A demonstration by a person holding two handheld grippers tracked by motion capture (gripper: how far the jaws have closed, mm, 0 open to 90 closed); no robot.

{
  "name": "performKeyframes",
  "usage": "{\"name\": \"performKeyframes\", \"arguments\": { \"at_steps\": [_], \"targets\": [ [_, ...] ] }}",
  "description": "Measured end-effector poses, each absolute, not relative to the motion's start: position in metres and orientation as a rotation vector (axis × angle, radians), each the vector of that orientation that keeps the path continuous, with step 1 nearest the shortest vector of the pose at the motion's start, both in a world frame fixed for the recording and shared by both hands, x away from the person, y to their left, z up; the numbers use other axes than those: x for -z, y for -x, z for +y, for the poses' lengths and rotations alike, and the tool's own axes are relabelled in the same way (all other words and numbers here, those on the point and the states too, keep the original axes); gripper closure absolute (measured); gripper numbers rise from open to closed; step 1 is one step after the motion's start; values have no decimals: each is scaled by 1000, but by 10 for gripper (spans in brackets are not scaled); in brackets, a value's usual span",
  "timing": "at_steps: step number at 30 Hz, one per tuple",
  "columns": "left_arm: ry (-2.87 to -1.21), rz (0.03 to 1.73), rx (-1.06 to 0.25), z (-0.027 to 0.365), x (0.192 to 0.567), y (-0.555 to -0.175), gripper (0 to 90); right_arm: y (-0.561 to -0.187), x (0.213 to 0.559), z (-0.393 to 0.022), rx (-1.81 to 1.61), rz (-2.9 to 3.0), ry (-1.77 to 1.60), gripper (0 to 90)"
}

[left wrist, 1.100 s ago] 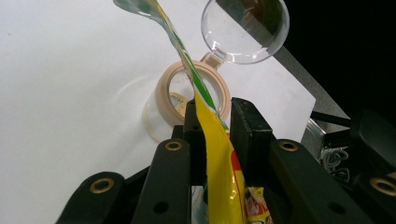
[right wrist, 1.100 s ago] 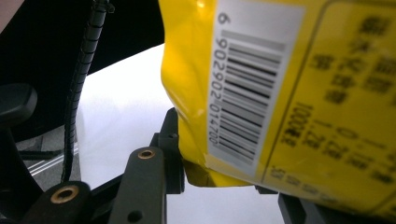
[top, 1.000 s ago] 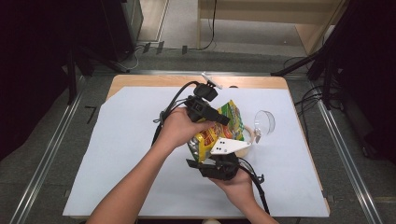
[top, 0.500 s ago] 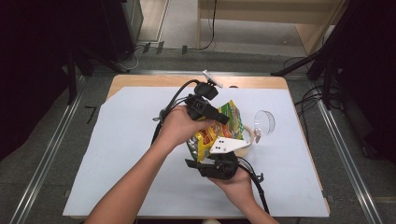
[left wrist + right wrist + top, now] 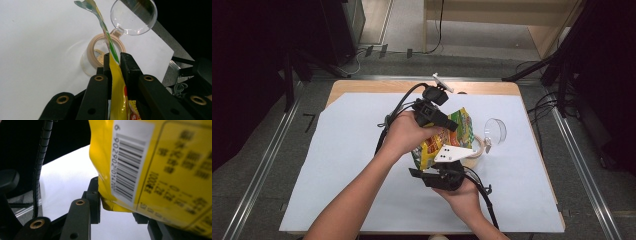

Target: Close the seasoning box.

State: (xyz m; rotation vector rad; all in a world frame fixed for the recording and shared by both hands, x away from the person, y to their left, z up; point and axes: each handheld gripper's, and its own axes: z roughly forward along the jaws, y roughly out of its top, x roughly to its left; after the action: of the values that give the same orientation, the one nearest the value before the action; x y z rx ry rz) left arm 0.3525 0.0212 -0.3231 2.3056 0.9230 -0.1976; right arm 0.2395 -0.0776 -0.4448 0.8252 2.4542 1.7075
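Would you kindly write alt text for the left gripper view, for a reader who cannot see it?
The left gripper pinches the thin edge of a yellow snack bag between its two black jaws, above a white table cover. Beyond the jaws stands a small round beige container, open, its clear hinged lid flipped back.

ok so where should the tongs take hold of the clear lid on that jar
Judging by its pose, at the free edge of the clear lid, coming from the far side, away from the jar. It stands flipped open, hinged at the rim nearest the jar mouth, so that edge is thin and exposed.
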Motion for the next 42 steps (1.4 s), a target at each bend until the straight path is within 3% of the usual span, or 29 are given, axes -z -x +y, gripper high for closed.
{"name": "performKeyframes", "arguments": {
  "at_steps": [42],
  "targets": [
    [-2271, 955, 227, 21, 322, -361, 824, -254, 444, -76, -1715, 2468, -835, 670]
  ]
}}
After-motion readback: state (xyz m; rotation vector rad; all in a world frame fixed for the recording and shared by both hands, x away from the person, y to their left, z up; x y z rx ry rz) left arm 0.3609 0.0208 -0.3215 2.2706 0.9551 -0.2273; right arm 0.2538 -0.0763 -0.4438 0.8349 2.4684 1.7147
